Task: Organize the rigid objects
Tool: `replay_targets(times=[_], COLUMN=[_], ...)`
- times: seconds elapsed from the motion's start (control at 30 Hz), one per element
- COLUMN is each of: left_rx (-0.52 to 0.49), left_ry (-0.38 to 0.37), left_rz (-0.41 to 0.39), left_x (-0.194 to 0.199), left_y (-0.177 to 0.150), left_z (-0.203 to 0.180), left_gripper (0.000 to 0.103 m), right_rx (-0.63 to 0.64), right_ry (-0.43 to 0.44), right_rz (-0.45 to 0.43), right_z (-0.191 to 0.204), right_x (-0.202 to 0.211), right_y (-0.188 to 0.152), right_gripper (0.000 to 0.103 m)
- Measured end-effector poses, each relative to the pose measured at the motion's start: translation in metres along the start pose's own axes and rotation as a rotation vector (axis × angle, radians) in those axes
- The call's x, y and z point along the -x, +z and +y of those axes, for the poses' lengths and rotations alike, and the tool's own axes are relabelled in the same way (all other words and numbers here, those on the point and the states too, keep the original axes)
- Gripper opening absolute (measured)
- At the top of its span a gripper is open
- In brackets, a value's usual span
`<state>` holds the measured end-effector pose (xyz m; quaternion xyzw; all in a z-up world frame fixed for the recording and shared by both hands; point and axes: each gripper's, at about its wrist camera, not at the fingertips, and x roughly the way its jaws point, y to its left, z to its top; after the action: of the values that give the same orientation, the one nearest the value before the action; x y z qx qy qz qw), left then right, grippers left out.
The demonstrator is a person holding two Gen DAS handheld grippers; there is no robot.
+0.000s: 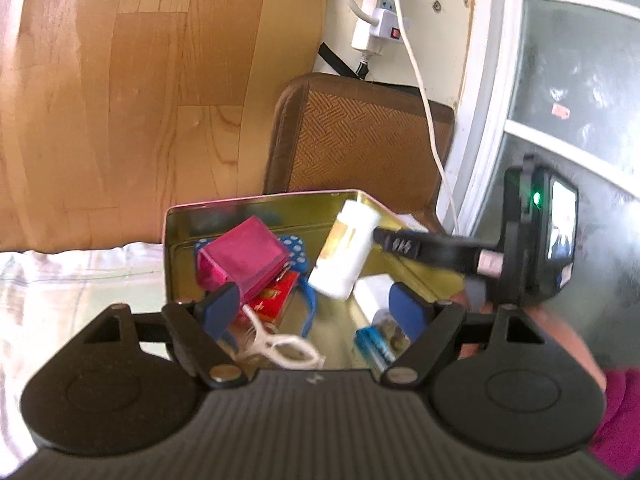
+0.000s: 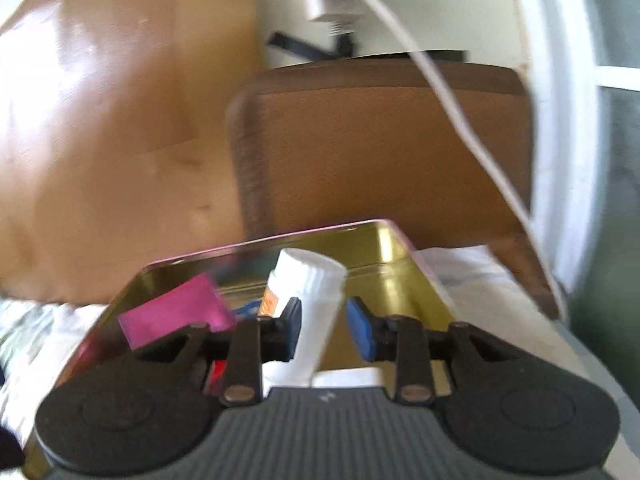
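My right gripper (image 2: 323, 330) pinched the white bottle (image 2: 312, 312) between its fingers, above the gold tin (image 2: 394, 256); my left gripper (image 1: 316, 310) stood spread over the tin.

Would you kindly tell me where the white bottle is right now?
The white bottle hangs tilted over the gold tin, between the right gripper fingers, right of the pink box.

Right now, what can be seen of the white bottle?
The white bottle looks like plastic, with a ribbed white cap and an orange-yellow label. It is tilted, cap up, over the open gold tin. The right gripper has a finger on each side of it; whether it touches anything below is unclear.
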<state>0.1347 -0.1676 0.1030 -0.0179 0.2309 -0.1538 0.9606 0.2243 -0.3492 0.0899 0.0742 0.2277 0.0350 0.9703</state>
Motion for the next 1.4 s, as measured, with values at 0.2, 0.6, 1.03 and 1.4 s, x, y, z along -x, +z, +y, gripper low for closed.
replay_targets(times=[0.2,0.6,1.03,1.4], left_rx=[-0.051,-0.094,-0.057,-0.098], left_ry=[0.028,0.091,0.172,0.279], left_rz=[-0.018,-0.064,-0.051,-0.137], left_x=[0.016,0.072,0.122,0.167], left_y=[-0.015,-0.042,-0.081,-0.093], left_z=[-0.004,-0.015,-0.019,-0.042], left_gripper=[0.083,0.099,0.103,0.103], right_rx=[-0.098,-0.102,-0.002,0.023], right_ry=[0.110,0.140,0.163,0.123], right_rz=[-0.057,-0.158,-0.157,-0.253], right_z=[-0.013,-0.004,0.031,0.043], right_x=[0.063,0.196,0.273,0.335], right_y=[-0.038,-0.099,-0.133,-0.141], right_gripper=[0.028,0.036,0.053,0.098])
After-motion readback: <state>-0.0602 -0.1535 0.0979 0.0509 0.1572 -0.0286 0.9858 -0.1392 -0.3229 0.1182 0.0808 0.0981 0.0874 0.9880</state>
